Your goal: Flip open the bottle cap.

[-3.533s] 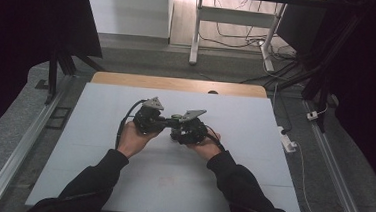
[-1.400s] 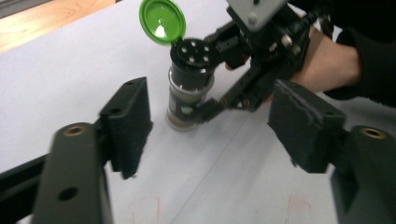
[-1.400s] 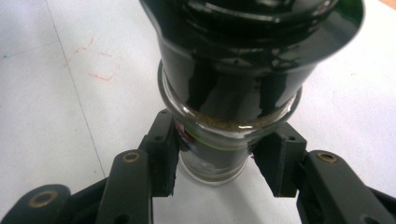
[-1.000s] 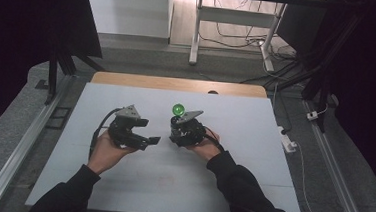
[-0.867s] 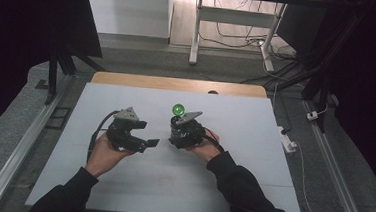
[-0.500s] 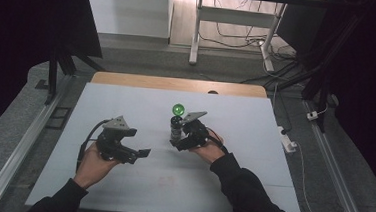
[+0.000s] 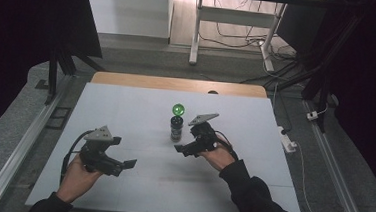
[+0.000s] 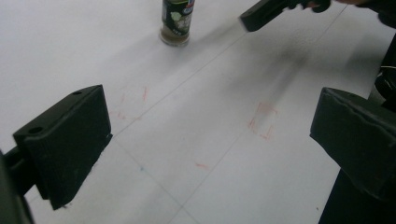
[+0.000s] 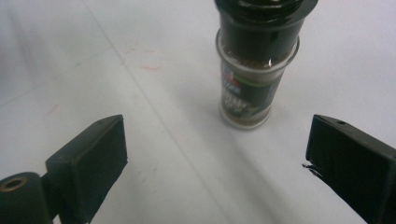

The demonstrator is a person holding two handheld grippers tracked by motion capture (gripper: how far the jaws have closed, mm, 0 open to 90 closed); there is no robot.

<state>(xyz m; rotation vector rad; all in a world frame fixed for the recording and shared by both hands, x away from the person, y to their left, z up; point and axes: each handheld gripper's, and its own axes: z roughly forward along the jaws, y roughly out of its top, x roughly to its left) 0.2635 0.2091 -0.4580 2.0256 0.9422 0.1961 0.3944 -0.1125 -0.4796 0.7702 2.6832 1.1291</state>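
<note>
Two grippers: both black, two-jaw, hand-held; neither carries anything.
Thing in hand: small clear spice jar with dark label, brownish contents, black collar and a round green top point(image 7: 177, 121); it stands upright near the middle of the white surface point(image 7: 125, 116), a little toward the far edge.
Jar, left gripper view: lower part of the jar point(image 8: 176, 21) at the top edge, far beyond the jaws; the other gripper's jaw tip juts in just right of it.
Jar, right gripper view: jar point(image 9: 254, 70) straight ahead between the lines of the two jaws but beyond their tips, not touching either; its top is cut off by the frame.
Right gripper: right gripper point(image 7: 189, 147) sits just beside the jar, on the person's side and slightly right of it; jaws spread wide, nothing between them.
Left gripper: left gripper point(image 7: 121, 165) held low over the near-left part of the surface, well apart from the jar; jaws spread wide, nothing between them, bare surface with faint red marks ahead.
Step in hand (judgement): approach by the right gripper; jaws are lined up on the jar's glass body, grasp not yet made.
Next move calls for (judgement): push forward until the jar's body lies between the pads, level and below the collar, then close evenly.
Risk (judgement): the jar is narrow and tall; a jaw nudging one side first could tip it.
Left side's part: unclear; it looks idle.
</note>
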